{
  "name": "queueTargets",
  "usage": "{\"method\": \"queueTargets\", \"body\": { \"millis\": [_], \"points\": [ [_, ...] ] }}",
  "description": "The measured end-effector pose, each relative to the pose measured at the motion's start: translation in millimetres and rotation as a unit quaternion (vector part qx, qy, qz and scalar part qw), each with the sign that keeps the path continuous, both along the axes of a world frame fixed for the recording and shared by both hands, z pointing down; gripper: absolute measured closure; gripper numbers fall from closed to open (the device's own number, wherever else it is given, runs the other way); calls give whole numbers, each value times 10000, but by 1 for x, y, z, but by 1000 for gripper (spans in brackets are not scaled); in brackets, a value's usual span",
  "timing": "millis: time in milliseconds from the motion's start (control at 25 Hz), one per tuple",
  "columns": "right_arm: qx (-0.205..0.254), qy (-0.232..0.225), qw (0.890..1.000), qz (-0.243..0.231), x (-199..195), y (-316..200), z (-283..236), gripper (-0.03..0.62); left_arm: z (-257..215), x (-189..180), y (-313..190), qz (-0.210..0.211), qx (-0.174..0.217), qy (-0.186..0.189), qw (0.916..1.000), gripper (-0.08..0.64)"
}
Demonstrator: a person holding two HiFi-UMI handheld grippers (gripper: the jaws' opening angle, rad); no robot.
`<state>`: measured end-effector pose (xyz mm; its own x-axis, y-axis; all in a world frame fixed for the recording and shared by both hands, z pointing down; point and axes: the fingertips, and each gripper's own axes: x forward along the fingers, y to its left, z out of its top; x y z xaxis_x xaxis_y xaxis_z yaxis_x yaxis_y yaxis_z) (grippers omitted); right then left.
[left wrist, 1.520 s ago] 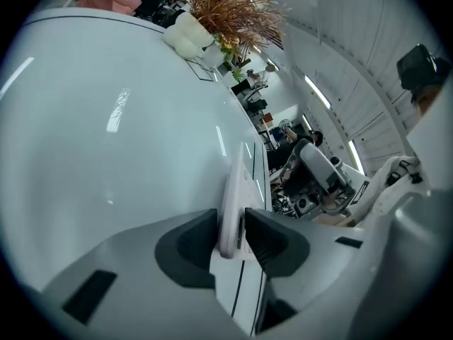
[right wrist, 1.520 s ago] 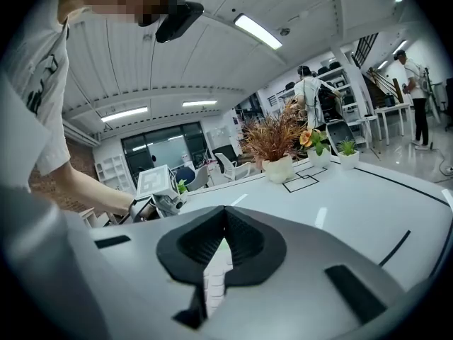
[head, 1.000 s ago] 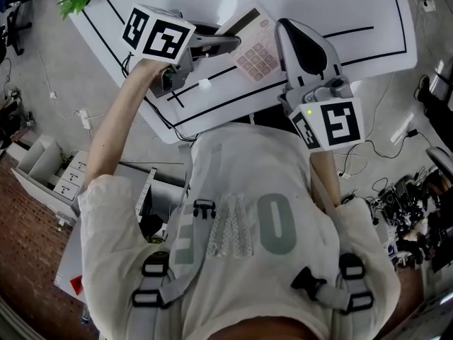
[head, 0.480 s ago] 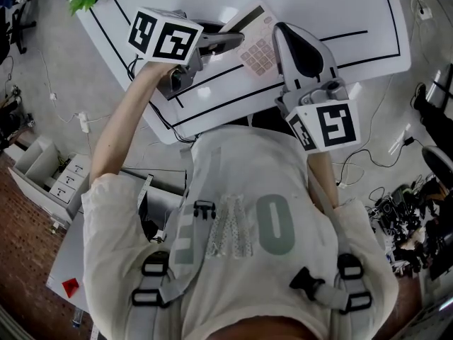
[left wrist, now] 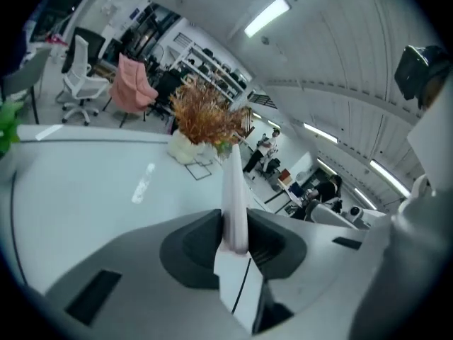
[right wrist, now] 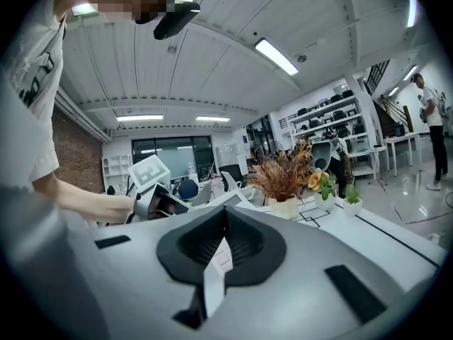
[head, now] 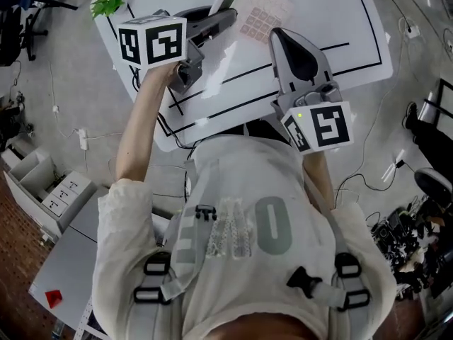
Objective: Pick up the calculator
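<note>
Above the white worktop (head: 340,16), toward its far side in the head view, we find the calculator (head: 263,11) pinched at its left end by the left claw (left wrist: 233,222). In the left gripper view the pale body stands edge-on between the two dark pads, which press on it from either side, so this claw is clamped on the calculator. In the right gripper view the calculator appears to hang clear of the surface. We therefore judge the grasp made and the lift under way, with the pickup nearly complete.

The next move, as we read it, calls for a steady hold while raising. The grip sits on one end only, so the free end with the keys could sag or swing, and a level, unhurried lift would suit it.

The bare left forearm (head: 141,122) stretches forward from the shoulder, the hand tucked under the marker cube (head: 152,41). Its claw points toward the right of the head view, tipped a little downward. The right claw (right wrist: 226,225) points ahead, almost level, just beside the calculator's near edge; we cannot tell whether it touches. Its jaws are drawn together, gripping nothing that we can see. A potted plant (right wrist: 283,176) of dry brown stems stands farther along the worktop, well apart from both claws.
</note>
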<state>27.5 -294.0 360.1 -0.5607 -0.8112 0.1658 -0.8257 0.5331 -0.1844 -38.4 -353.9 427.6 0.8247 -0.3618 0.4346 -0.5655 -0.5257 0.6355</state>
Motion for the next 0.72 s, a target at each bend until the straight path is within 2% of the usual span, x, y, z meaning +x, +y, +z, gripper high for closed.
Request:
{"method": "queueTargets", "body": {
  "millis": [120,200,280,360,480,560,640,720],
  "points": [
    [260,71,9996,-48,-2,1,-20,586,-42,-9,-12,-534,676,11,9963,460],
    [444,114,9989,-100,-3,4,-33,586,-72,-16,-16,-901,1157,-41,9892,460],
    [618,129,9979,-156,-2,10,-47,586,-100,-23,-13,-1256,1684,-202,9775,460],
    [792,140,9965,-214,-1,16,-60,586,-128,-30,-7,-1539,2218,-426,9619,460],
    [1075,214,9936,-277,-5,24,-82,586,-161,-43,5,-1904,2874,-811,9352,460],
    [1176,208,9923,-316,-8,34,-95,586,-177,-52,20,-2165,3257,-1151,9131,460],
    [1276,194,9910,-344,-10,44,-106,586,-193,-60,37,-2454,3681,-1473,8846,460],
    [1392,207,9895,-337,-9,51,-114,586,-206,-65,55,-2775,4115,-1724,8509,462]
  ]
}}
